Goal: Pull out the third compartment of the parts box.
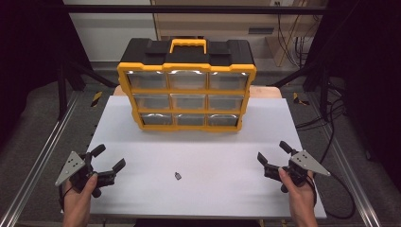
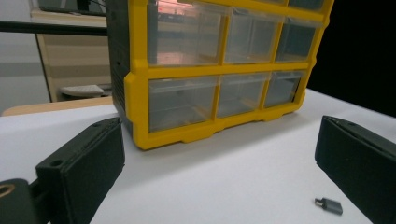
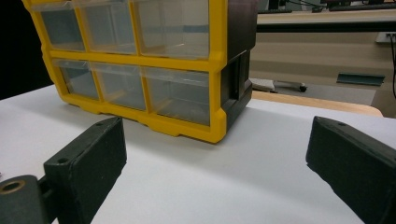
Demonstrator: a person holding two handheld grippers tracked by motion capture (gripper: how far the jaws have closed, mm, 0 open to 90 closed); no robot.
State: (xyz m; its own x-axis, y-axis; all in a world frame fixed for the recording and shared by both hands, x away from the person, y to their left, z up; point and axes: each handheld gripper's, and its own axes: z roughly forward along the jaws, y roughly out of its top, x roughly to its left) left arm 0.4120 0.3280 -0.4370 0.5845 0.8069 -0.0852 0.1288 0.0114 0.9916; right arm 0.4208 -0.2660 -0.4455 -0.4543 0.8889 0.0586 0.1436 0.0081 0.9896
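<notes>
A yellow and black drawer organizer (image 1: 186, 90) stands at the back middle of the white table (image 1: 236, 151), its clear drawers facing me. It shows again as the organizer (image 2: 219, 74) in the left gripper view and the organizer (image 3: 140, 65) in the right gripper view. A small dark grey part (image 1: 178, 176) lies alone near the table's front middle; in the left gripper view this part (image 2: 329, 205) sits by the right jaw. My left gripper (image 1: 108, 158) is held at the front left, open with nothing in it. My right gripper (image 1: 273, 152) is held at the front right, open with nothing in it.
Metal rails (image 1: 42, 156) run along both sides of the table. Black cables (image 1: 340, 189) trail on the floor at the right. A wooden bench (image 3: 322, 105) stands behind the organizer. White surface lies between the grippers and the organizer.
</notes>
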